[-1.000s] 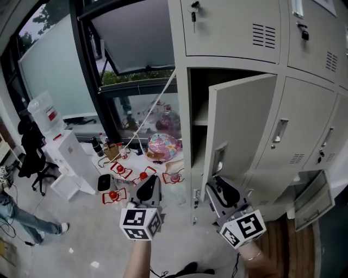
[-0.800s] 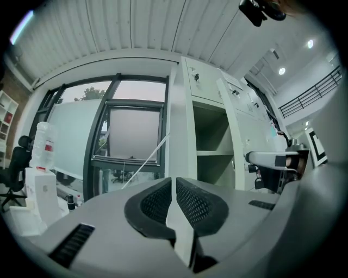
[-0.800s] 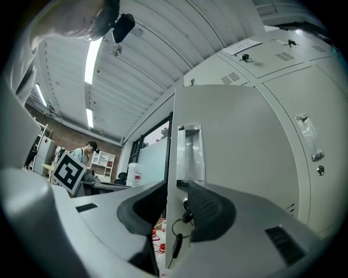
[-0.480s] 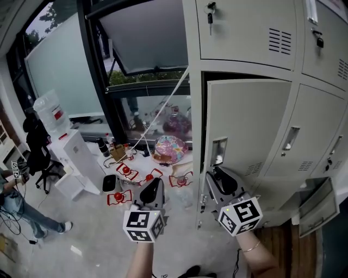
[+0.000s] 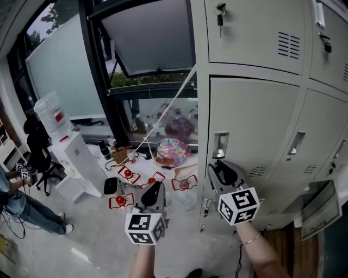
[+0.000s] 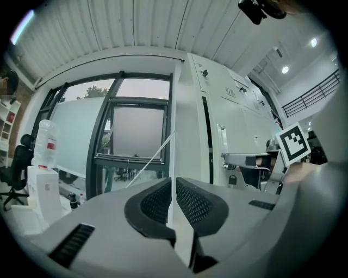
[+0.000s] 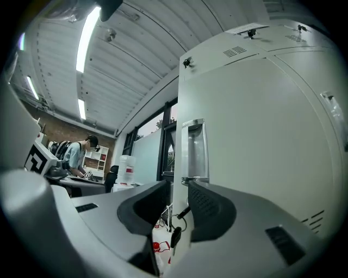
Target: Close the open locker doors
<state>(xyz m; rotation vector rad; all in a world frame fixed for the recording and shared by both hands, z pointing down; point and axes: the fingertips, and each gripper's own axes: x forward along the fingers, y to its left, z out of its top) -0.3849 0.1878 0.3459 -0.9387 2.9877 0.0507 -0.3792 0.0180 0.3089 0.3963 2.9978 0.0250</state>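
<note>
The grey middle locker door (image 5: 255, 125) stands flush in its frame, its recessed handle (image 5: 220, 145) at the left edge. My right gripper (image 5: 223, 169) points at the door just below that handle; whether it touches the door I cannot tell. Its jaws have closed a little over the last second but remain open with nothing gripped. In the right gripper view the handle (image 7: 194, 149) rises just above the right gripper (image 7: 178, 198). My left gripper (image 5: 155, 190) hangs shut in free air left of the lockers, shown as the left gripper (image 6: 173, 198) facing the locker's side edge. A bottom locker door (image 5: 318, 209) at far right tilts open.
A white water dispenser (image 5: 73, 157) stands on the left. Several red items (image 5: 128, 176) and a colourful bag (image 5: 173, 149) litter the floor by the window. A black chair (image 5: 38, 146) and a person (image 5: 22, 206) are at far left. Keys hang in the upper locks (image 5: 220, 16).
The middle locker door has swung from half open to flush with the frame, my right gripper moving with it towards the locker. My left gripper drifted slightly.
</note>
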